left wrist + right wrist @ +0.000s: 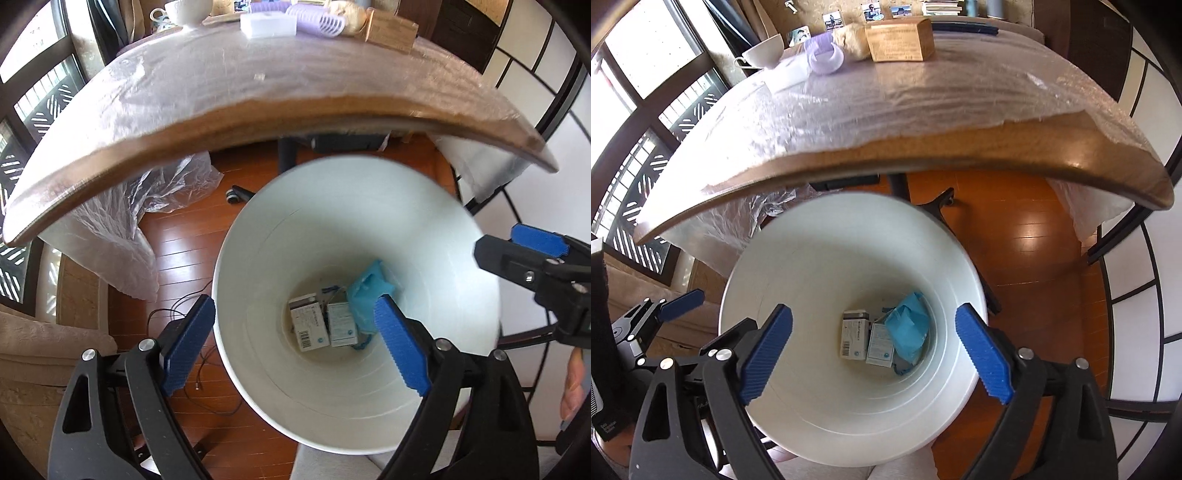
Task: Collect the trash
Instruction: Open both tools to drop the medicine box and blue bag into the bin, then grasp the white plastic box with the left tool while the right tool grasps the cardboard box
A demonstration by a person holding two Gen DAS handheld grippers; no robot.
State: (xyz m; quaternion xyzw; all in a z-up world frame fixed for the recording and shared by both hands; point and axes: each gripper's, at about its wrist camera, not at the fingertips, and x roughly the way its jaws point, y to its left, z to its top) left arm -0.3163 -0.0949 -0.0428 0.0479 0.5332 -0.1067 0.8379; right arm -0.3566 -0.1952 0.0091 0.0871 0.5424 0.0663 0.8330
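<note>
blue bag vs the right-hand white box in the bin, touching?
Touching. In the right wrist view the blue bag lies over the upper right corner of the white box at the bottom of the bin, with no gap showing between them.

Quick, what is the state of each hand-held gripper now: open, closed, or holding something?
Left hand-held gripper: open, holding nothing, above the white bin.
Right hand-held gripper: open, holding nothing, above the same bin.

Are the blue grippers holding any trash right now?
No. The left gripper and right gripper are both open and empty above the white bin; the boxes and blue bag lie at its bottom.
</note>
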